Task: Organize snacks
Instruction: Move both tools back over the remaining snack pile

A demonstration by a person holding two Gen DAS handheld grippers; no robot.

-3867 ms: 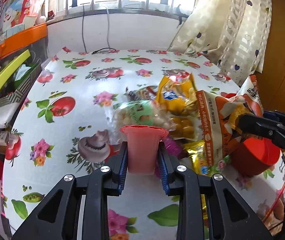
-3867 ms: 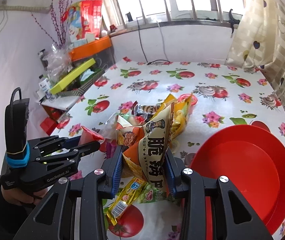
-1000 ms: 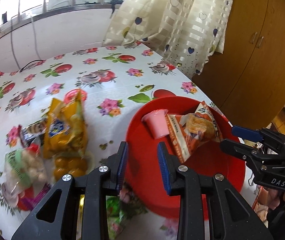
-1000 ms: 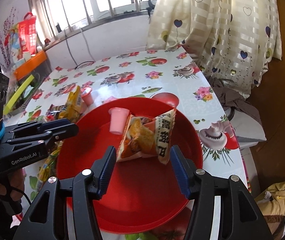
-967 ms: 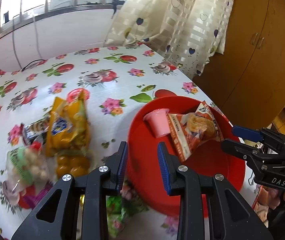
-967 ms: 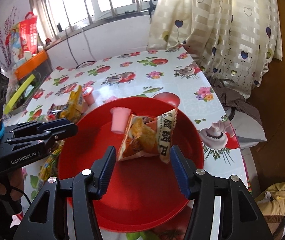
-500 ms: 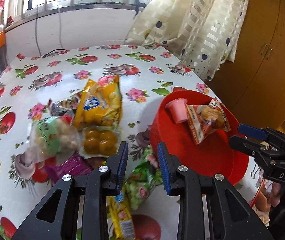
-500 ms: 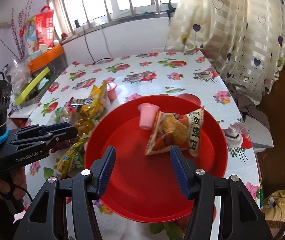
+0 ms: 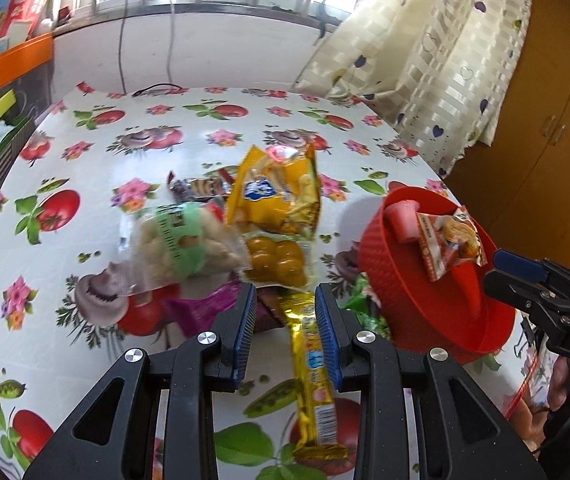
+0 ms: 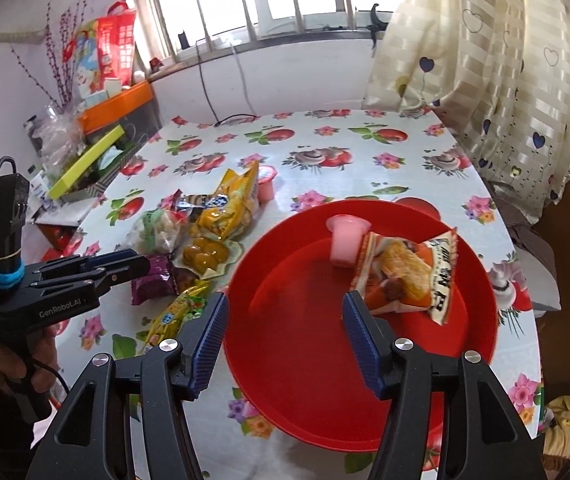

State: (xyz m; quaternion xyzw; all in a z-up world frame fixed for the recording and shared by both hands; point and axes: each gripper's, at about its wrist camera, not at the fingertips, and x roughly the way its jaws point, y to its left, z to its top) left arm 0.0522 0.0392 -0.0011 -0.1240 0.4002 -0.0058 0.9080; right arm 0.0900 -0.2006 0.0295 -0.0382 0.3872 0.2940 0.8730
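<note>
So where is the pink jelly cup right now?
In the right wrist view, the pink jelly cup stands in the red bowl at its far side, touching the orange chip bag.

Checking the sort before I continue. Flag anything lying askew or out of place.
The pink jelly cup lies tipped on its side in the red bowl, against the orange chip bag. A second jelly cup stands apart behind the heaped snack pile.

The left wrist camera looks forward between its own fingers, low and close over the snack pile (image 9: 269,216), with the red bowl (image 9: 389,272) off to its right. The right wrist camera sits higher, looking down into that bowl (image 10: 305,320), the pile (image 10: 205,240) ahead-left. Both views share bowl, pile and the window wall beyond.
</note>
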